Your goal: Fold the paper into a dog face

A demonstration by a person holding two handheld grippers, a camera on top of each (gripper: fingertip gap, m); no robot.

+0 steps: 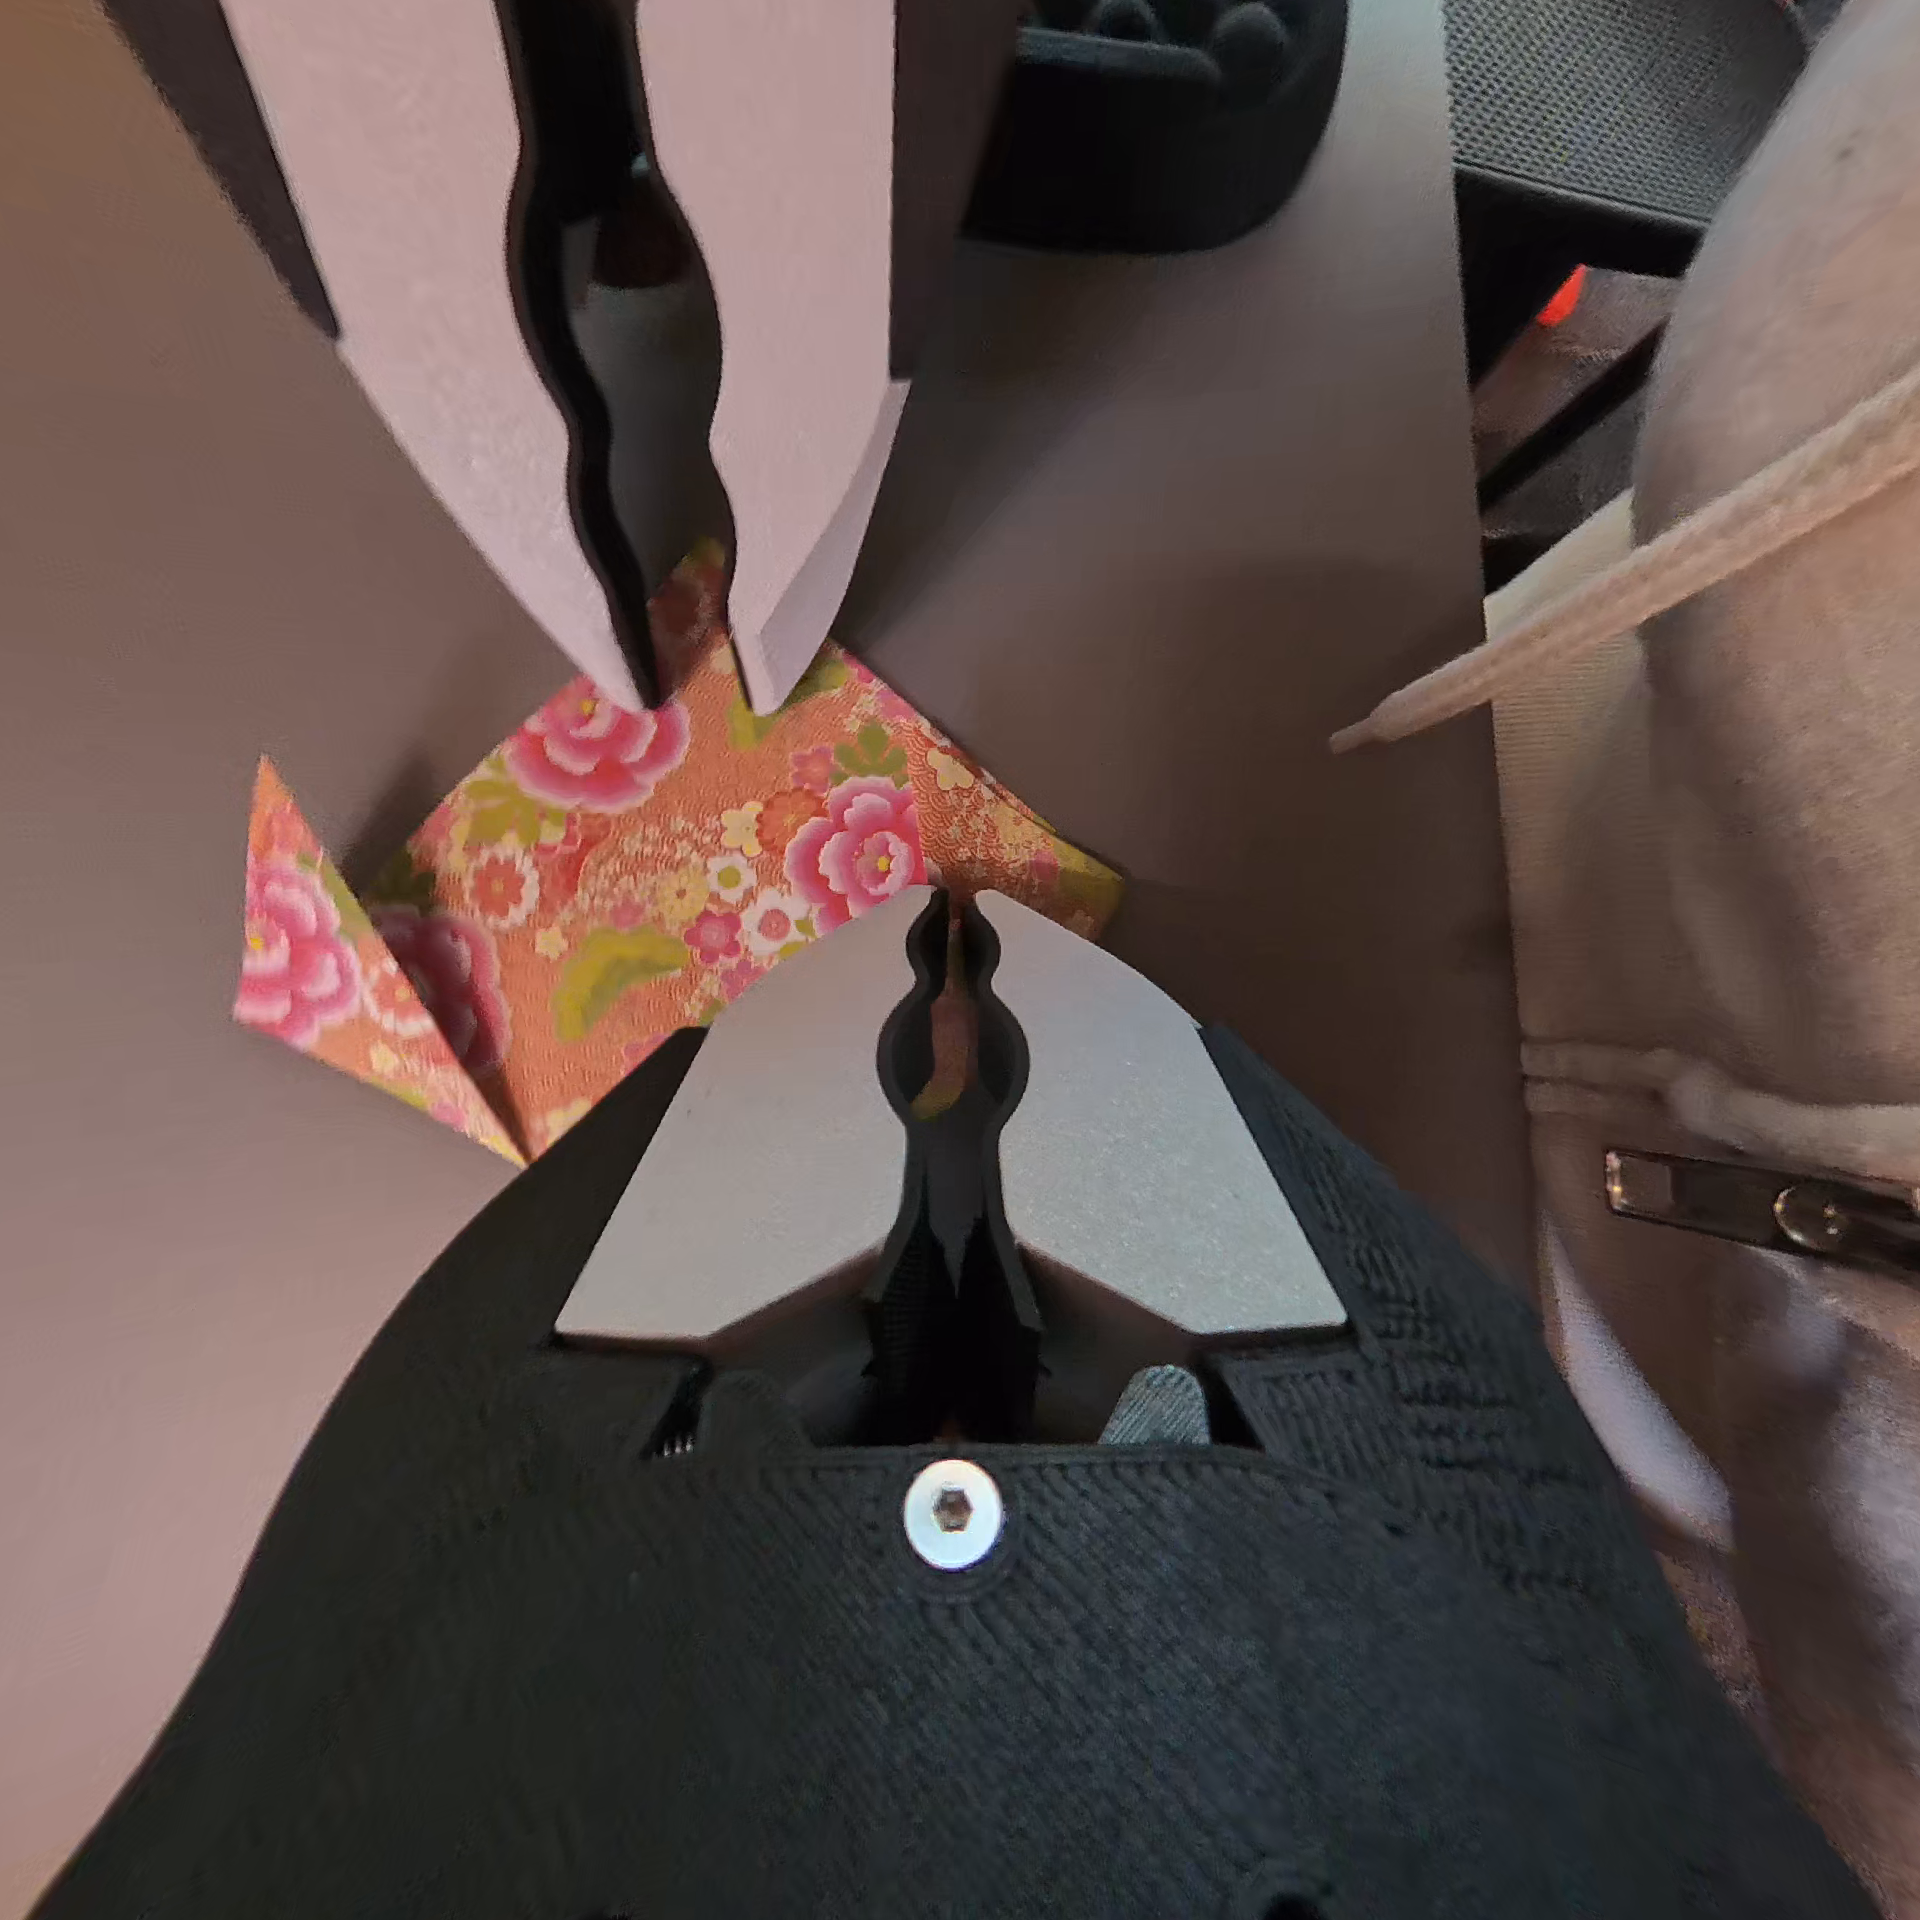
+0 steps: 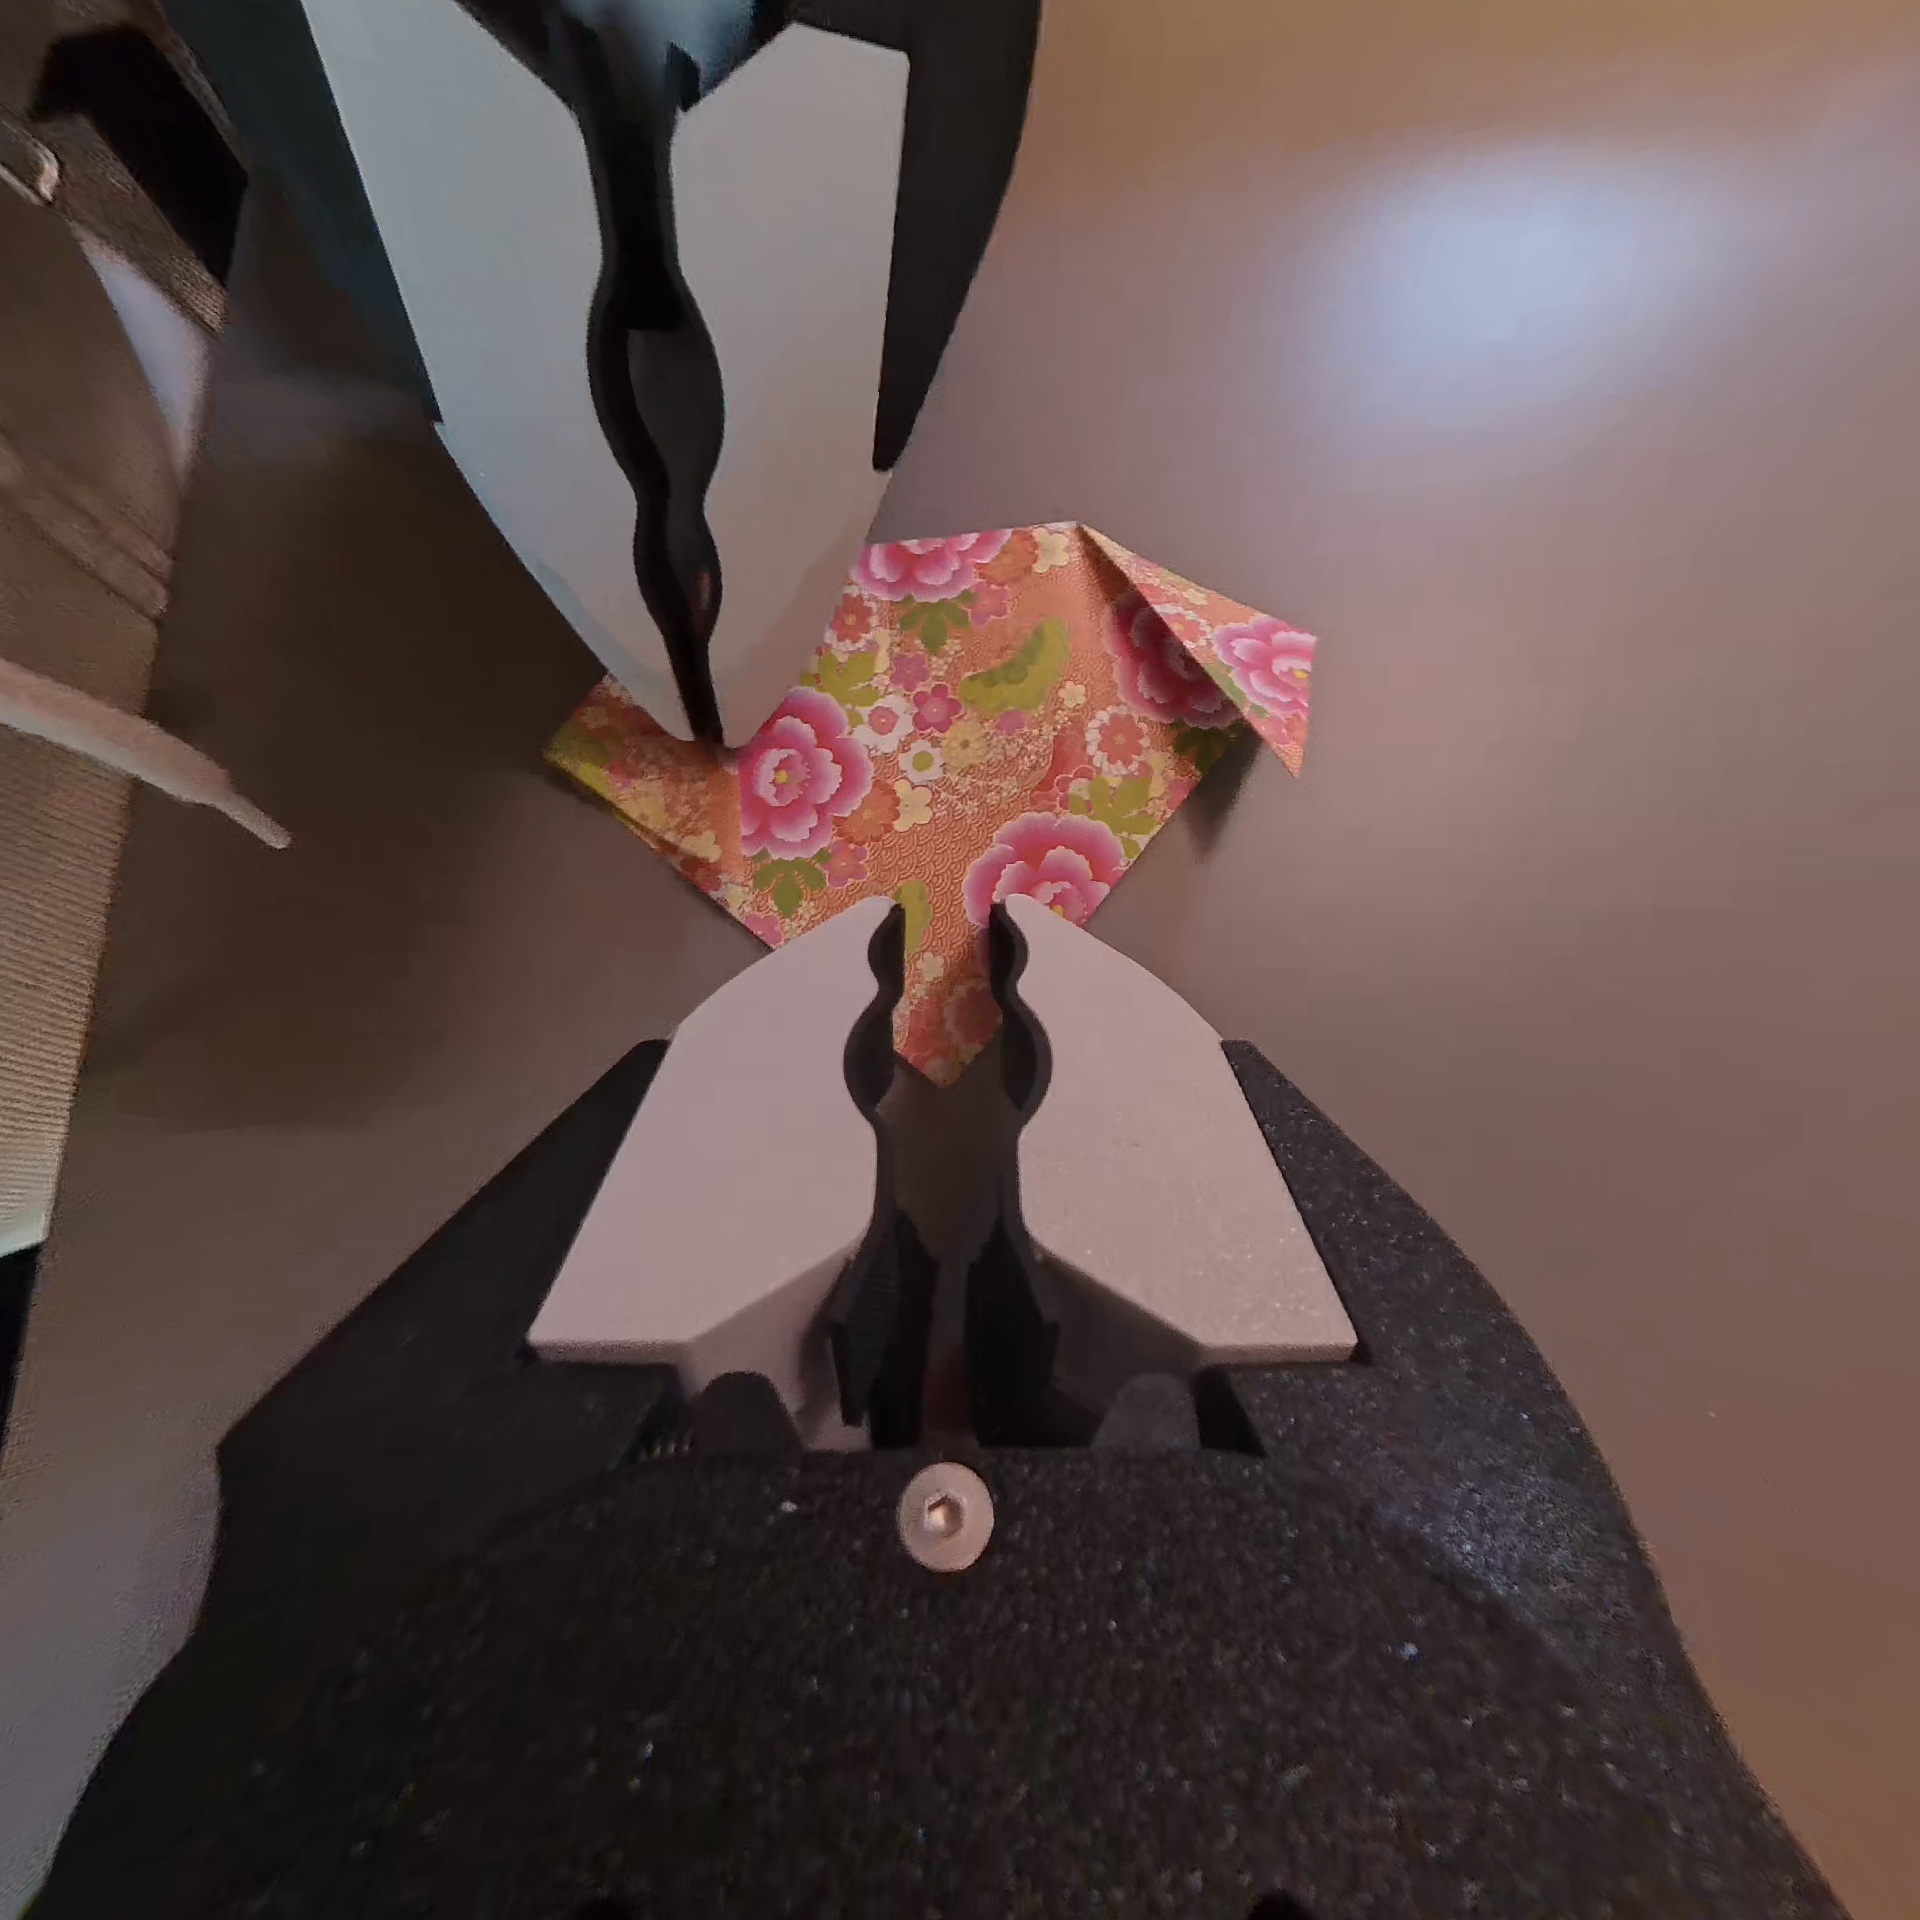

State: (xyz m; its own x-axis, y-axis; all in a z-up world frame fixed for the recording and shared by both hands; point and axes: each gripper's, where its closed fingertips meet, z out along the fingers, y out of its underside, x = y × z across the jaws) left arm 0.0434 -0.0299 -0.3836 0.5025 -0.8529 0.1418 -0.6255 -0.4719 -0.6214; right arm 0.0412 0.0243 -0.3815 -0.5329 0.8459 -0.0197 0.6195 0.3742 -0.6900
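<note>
Left tool [image 1: 951, 902] clamps the one floral paper [image 1: 665, 883]; right tool [image 2: 945, 914] apart.

- One sheet of flowered paper [image 2: 966, 748], folded, with one ear flap turned down.
- Two grippers: the left gripper [image 1: 951, 906] and the right gripper [image 2: 943, 914].
- One brown table [image 2: 1455, 935].
- One person's sleeve [image 1: 1787, 727], at the table edge.

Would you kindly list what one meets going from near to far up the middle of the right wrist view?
Right gripper, jaws apart around the bottom corner of the paper → floral orange and pink folded origami paper on the brown table → left gripper, jaws shut on the paper's left corner.
</note>
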